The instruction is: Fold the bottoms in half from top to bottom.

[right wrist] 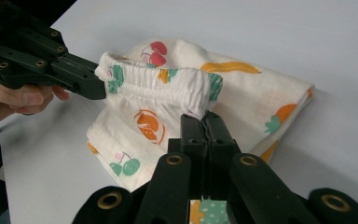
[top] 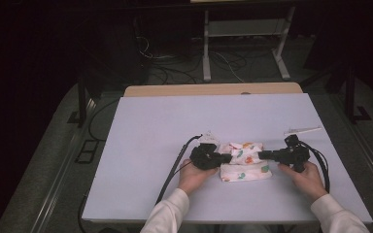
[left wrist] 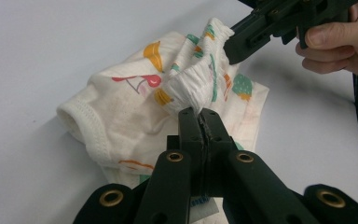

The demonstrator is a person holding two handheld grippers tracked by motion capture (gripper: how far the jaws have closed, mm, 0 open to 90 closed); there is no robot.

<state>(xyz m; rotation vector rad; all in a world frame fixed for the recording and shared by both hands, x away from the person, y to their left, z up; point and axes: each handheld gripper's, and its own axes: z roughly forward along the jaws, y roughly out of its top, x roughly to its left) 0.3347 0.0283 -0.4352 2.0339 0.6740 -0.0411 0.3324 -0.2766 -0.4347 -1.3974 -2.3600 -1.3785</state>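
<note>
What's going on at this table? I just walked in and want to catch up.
A person is handling a small printed cloth garment on a white table with a gripper in each hand. The left gripper is shut on one end of the gathered elastic band, and the right gripper is shut on the other end. The band is lifted and stretched between them while the rest of the garment lies folded on the table.

A soft, matt cream cloth garment (left wrist: 135,116) with a gathered elastic band and ribbed hems is seen at frame centre, matt black plastic with brass-coloured rivets on the left gripper (left wrist: 199,116), and a smooth matt white table (top: 175,121).
</note>
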